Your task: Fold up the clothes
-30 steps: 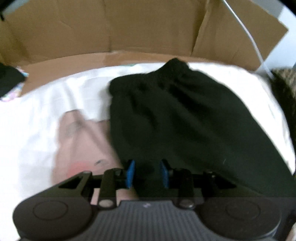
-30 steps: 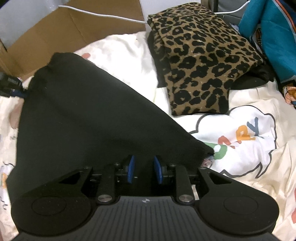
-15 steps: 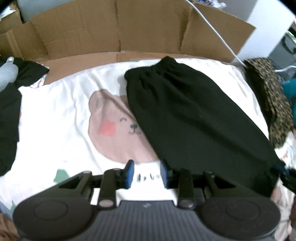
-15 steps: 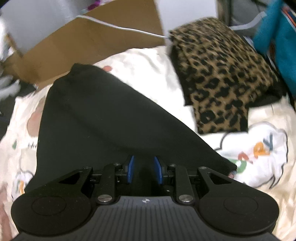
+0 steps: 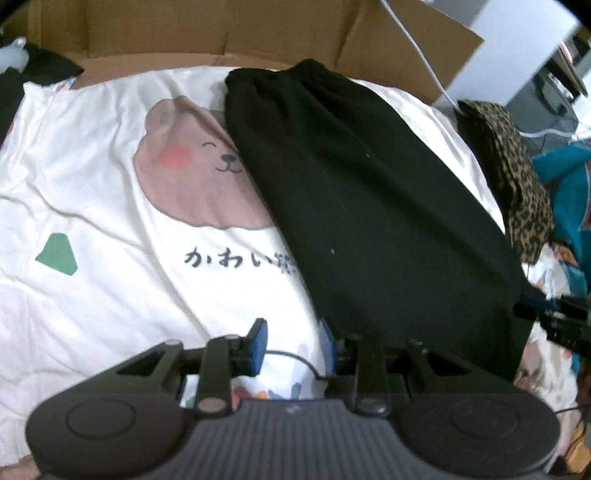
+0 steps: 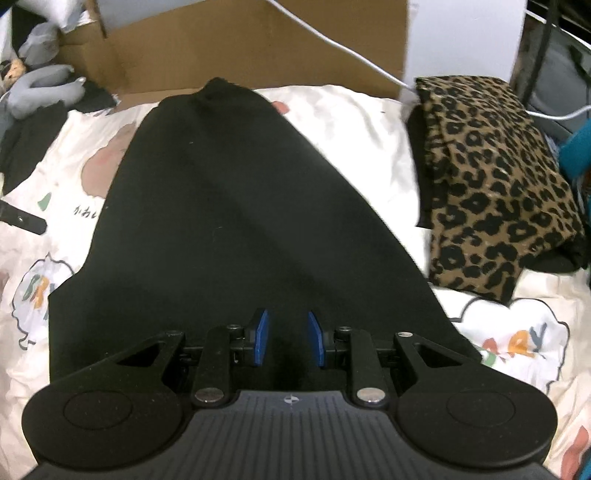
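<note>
Black garment (image 6: 236, 206): soft, matte knit lying flat on the bed, folded into a long tapering shape; gathered elastic waistband at the far end, toward 12 o'clock in the right wrist view, broad end nearest that camera. In the left wrist view (image 5: 362, 192) it runs from 12 o'clock down to 4 o'clock, speckled with pale lint.
Left gripper (image 5: 291, 345): blue pads parted, nothing between them; only the sheet shows in the gap, and the garment's edge lies just beside the right-hand pad.
Right gripper (image 6: 287, 338): blue pads apart over the garment's broad end; whether they pinch the cloth or merely hover over it, I cannot tell.
Bedsheet (image 5: 92, 192): cream, smooth, lightly creased, printed with a round pink-brown bear, a green shape and dark lettering.
Leopard-print cloth (image 6: 495, 177): folded rectangular stack at 2 o'clock of the right wrist view, apart from the black garment.
Cardboard (image 5: 229, 29): brown, creased flaps standing along the far edge at 12 o'clock.
White cable (image 6: 340, 48): thin, crossing the cardboard.
Teal fabric (image 5: 569, 192): bunched at 3 o'clock of the left wrist view.
</note>
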